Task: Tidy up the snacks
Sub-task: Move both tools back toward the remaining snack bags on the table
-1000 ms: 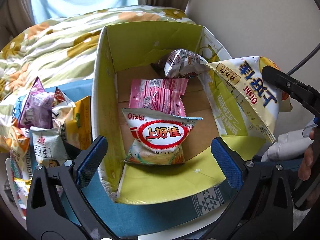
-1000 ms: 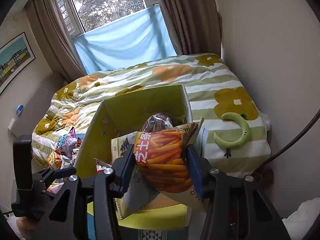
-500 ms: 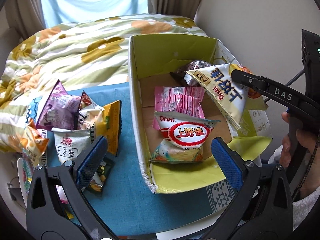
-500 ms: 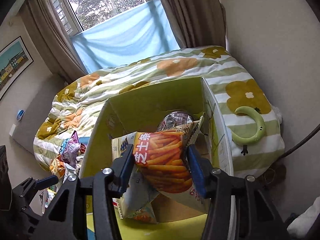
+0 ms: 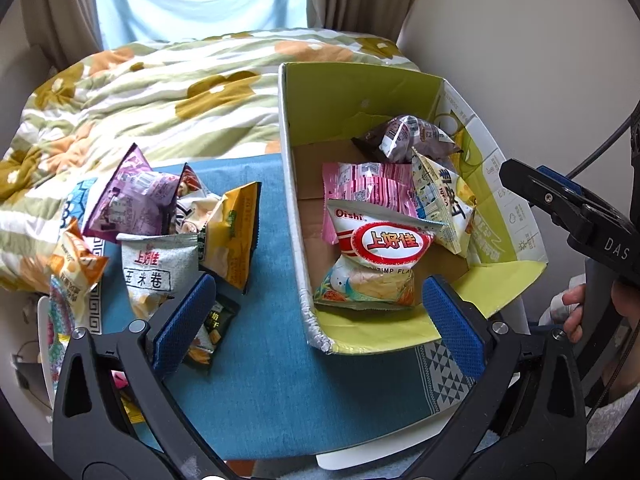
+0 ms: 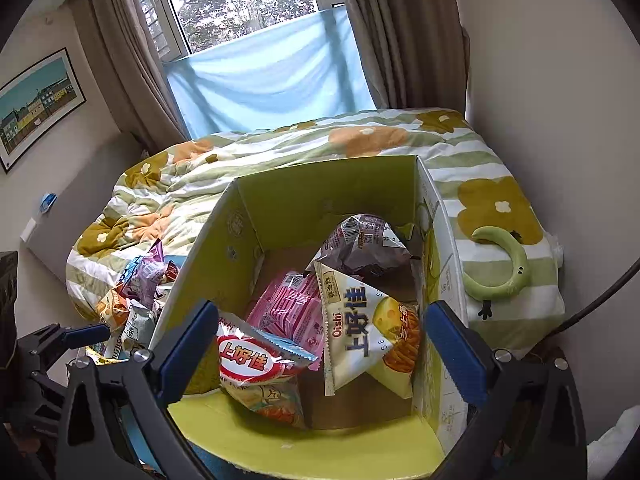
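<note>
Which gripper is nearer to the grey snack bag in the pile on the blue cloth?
Left. The left gripper hovers open just over the grey bag. The right gripper is open above the box, beyond its wall.

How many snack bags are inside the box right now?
4: a dark bag at the back, a pink bag mid-floor, a cheese-stick bag on the right, a red-label Oishi bag nearest. Others may hide beneath.

Floral quilt (image 6: 280, 160), framed picture (image 6: 36, 100), brown curtains (image 6: 400, 32).
</note>
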